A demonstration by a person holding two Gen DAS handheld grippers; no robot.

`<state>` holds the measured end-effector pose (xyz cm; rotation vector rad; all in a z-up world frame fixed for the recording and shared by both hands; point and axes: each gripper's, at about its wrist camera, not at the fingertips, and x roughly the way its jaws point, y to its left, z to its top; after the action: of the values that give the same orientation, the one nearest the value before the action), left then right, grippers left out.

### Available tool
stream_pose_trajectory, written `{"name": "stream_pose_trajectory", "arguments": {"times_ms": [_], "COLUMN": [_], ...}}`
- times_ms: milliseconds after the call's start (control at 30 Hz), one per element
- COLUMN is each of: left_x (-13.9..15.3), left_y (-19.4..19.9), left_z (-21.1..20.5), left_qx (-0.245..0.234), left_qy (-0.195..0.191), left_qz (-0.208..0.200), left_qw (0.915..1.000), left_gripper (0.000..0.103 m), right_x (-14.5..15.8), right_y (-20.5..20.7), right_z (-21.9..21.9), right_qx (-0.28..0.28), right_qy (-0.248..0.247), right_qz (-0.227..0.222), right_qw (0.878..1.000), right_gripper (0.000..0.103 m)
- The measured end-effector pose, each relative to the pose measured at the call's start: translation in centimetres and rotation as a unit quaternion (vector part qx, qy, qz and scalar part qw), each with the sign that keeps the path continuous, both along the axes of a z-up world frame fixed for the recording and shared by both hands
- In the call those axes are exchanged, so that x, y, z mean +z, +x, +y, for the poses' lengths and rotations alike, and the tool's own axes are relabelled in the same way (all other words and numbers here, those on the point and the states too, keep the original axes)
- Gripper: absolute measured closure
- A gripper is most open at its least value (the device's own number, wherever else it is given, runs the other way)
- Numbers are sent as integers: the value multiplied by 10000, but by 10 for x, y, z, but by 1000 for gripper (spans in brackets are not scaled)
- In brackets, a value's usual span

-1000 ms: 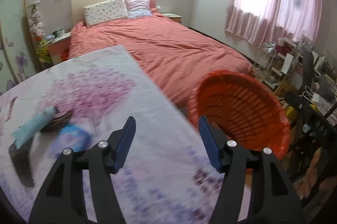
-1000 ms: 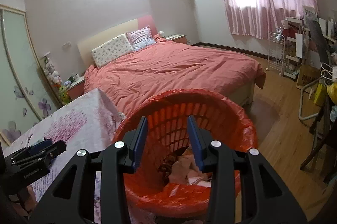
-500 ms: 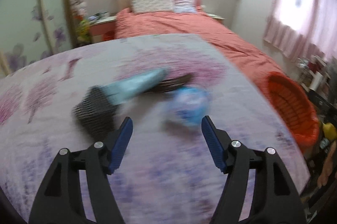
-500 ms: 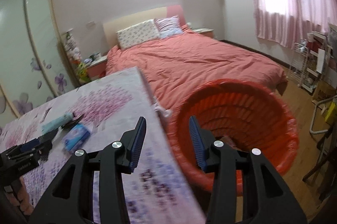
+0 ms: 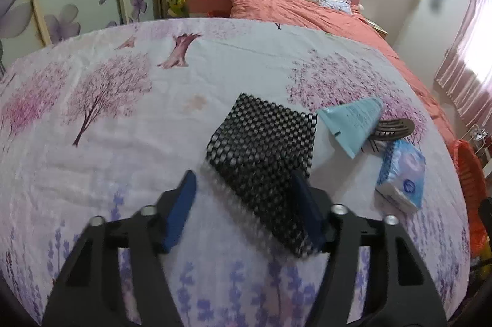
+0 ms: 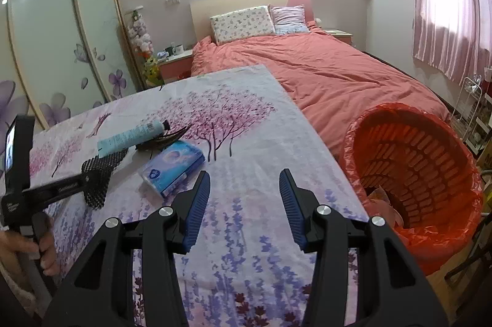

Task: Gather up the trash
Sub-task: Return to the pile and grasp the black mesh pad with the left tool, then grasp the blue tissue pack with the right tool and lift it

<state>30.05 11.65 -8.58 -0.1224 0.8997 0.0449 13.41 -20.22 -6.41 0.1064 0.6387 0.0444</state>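
A black mesh mat (image 5: pixel 264 136) lies on the floral tablecloth (image 5: pixel 123 142). My left gripper (image 5: pixel 243 176) straddles its near end with the jaws closing. The right pad is at the mat's edge and the left pad stands clear of it. Beyond the mat lie a light blue tube (image 5: pixel 353 121), a dark comb (image 5: pixel 393 128) and a blue tissue pack (image 5: pixel 402 176). My right gripper (image 6: pixel 244 173) hangs over the cloth (image 6: pixel 246 127), its jaws opening with nothing between them. The tissue pack (image 6: pixel 172 167) is to its left. The red-lined orange basket (image 6: pixel 415 161) stands to its right, with some trash inside.
A bed with a coral duvet (image 6: pixel 323 72) runs behind the table and basket. Sliding wardrobe doors (image 6: pixel 61 35) and a nightstand (image 6: pixel 175 62) are at the back left. A wire rack (image 6: pixel 470 112) stands by the curtained window. A hand (image 6: pixel 30 247) holds the left gripper's handle.
Both grippers swung left from the basket to over the table. The left one now reaches the mesh mat with its jaws narrower. The right gripper's jaws have widened.
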Motion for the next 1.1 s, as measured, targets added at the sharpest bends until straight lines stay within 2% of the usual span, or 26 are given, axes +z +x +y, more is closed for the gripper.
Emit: {"name": "stream_pose_trajectory", "arguments": {"times_ms": [67,100,167,200,233,300,367,433,533,700,933,1100], "left_x": [1,2,2,3,4,5,4,3,3,2,0,0], "left_y": [3,4,5,7,6,1,-3,-6,-7,-6,-7,-7], "left_z": [-2,-2,0,3,8,19,35,49,54,50,63,62], "left_qx": [-19,-27,-18,-11,43,207,369,417,483,484,553,554], "left_qy": [36,51,113,128,238,578,742,600,601,638,235,232], "left_qz": [-35,-61,-43,-22,-19,-56,-35,-48,-30,-2,-32,-30], "left_qw": [10000,10000,9999,9999,9997,9981,9966,9973,9970,9968,9982,9982], "left_gripper": [70,83,91,92,92,92,92,90,85,84,79,79], "right_x": [-1,-1,-4,-5,-7,-9,-12,-16,-25,-35,-38,-36], "right_y": [2,3,5,6,9,12,17,26,45,67,82,67], "right_z": [4,7,13,16,20,29,40,49,63,81,98,78], "right_qx": [28,45,83,118,150,233,310,353,243,-143,-468,-597], "right_qy": [-29,-37,-10,23,44,83,144,257,542,703,227,-135], "right_qz": [35,58,105,138,165,227,291,416,726,989,1135,1006], "right_qw": [10000,10000,9999,9998,9997,9994,9990,9982,9956,9925,9922,9930], "right_gripper": [55,55,55,55,55,47,43,39,32,31,31,43]}}
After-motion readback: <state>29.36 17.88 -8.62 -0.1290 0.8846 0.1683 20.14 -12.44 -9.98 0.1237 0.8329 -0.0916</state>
